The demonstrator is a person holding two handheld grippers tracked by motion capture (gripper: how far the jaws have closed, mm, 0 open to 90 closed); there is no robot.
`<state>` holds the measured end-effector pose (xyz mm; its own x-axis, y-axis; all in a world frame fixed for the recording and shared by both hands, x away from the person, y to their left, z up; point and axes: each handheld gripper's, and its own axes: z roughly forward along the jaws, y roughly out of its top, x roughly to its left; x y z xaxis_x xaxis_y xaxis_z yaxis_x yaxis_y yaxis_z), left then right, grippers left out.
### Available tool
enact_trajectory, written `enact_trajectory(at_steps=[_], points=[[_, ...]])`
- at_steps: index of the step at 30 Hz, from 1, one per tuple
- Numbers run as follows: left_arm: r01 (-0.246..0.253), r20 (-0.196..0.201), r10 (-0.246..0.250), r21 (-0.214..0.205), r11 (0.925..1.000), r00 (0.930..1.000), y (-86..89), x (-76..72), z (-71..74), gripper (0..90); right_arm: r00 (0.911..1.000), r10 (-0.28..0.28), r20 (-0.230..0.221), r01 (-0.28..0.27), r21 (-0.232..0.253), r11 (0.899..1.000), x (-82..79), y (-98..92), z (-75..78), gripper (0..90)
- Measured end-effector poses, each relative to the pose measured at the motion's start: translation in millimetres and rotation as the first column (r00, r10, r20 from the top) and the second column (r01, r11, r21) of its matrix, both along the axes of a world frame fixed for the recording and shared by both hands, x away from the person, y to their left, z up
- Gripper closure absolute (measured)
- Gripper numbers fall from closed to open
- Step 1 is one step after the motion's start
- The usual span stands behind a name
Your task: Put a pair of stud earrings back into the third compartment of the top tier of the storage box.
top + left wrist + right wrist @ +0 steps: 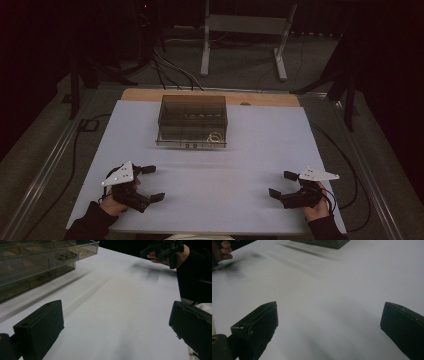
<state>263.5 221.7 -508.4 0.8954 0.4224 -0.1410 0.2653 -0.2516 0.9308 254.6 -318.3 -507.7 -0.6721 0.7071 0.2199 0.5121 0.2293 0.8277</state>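
Note:
A clear smoky plastic organiser box (192, 121) with compartments stands on the white table (210, 170) toward the back centre; small metal pieces, one a pale ring-like item (215, 136), lie inside it. My left gripper (152, 183) rests near the front left, open, nothing between its jaws. My right gripper (281, 183) sits at the front right, open too and empty. The box (37, 262) appears at the upper left of the left gripper view, with the right gripper (162, 250) and its hand far off. In the right gripper view the box's corner (324, 243) is at the top.
A wooden strip (210, 96) edges the table's far side. Cables (75, 150) trail over the floor at left and right. A metal frame stand (245, 35) rises behind the table. White surface lies between the grippers and the box.

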Motion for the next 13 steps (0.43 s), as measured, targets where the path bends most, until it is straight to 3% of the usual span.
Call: enact_trajectory(at_steps=[13], points=[[0.004,-0.005,-0.004,-0.001,1.0000,1.0000,-0.2,0.5,-0.5,0.5,0.9995,-0.006,0.029,0.006,-0.020,1.000,3.8,3.4,-2.0,1.4]])
